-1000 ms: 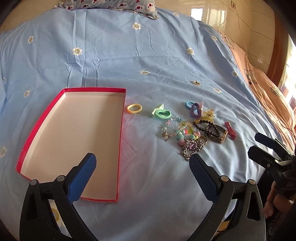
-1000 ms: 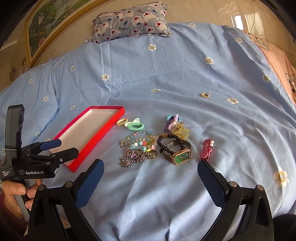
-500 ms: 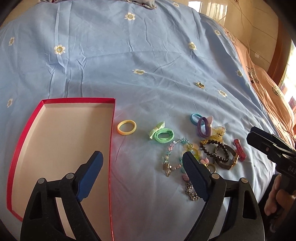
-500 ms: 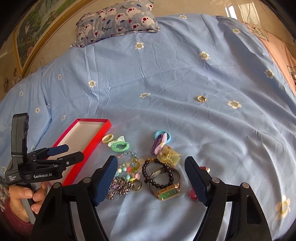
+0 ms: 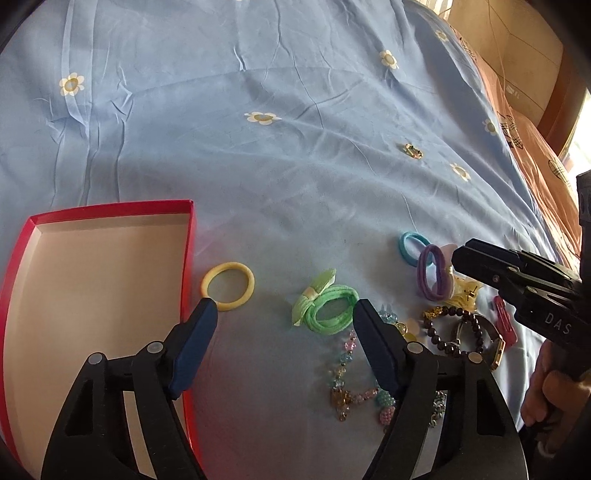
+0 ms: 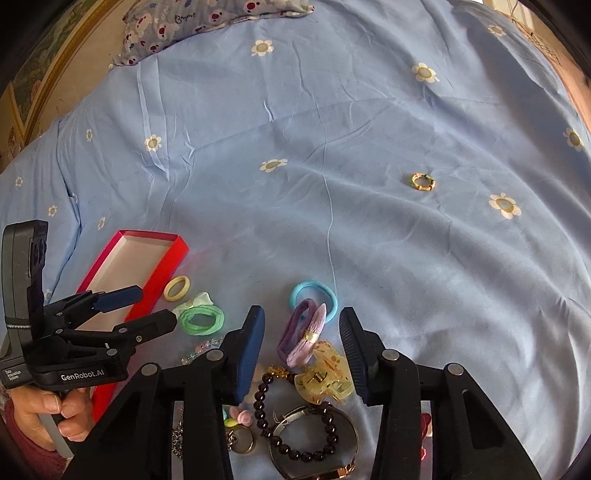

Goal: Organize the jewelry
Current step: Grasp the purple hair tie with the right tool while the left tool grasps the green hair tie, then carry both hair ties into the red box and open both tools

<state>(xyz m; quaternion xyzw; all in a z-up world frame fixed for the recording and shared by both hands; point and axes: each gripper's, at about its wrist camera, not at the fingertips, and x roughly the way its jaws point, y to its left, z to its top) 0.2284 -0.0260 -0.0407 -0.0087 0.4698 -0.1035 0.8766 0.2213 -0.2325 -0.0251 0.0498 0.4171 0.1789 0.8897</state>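
Note:
A red box (image 5: 96,280) with a pale inside lies on the blue bedsheet at the left; it also shows in the right wrist view (image 6: 129,258). My left gripper (image 5: 284,310) is open, low over the sheet between a yellow hair ring (image 5: 228,285) and a green hair tie (image 5: 327,308). My right gripper (image 6: 301,321) is open, its fingers either side of a purple hair tie (image 6: 303,332) beside a blue hair tie (image 6: 314,297). A yellow claw clip (image 6: 325,376), a dark bead bracelet (image 6: 295,421) and a watch lie just below it.
A small gold ring (image 6: 423,182) lies alone farther up the sheet. A red clip (image 5: 504,325), a pastel bead chain (image 5: 347,373) and a metal chain sit in the pile. A patterned pillow (image 6: 207,18) lies at the head of the bed.
Both grippers have moved forward and down toward the jewelry. The left one now sits by the yellow ring and green tie; the right one now straddles the purple tie.

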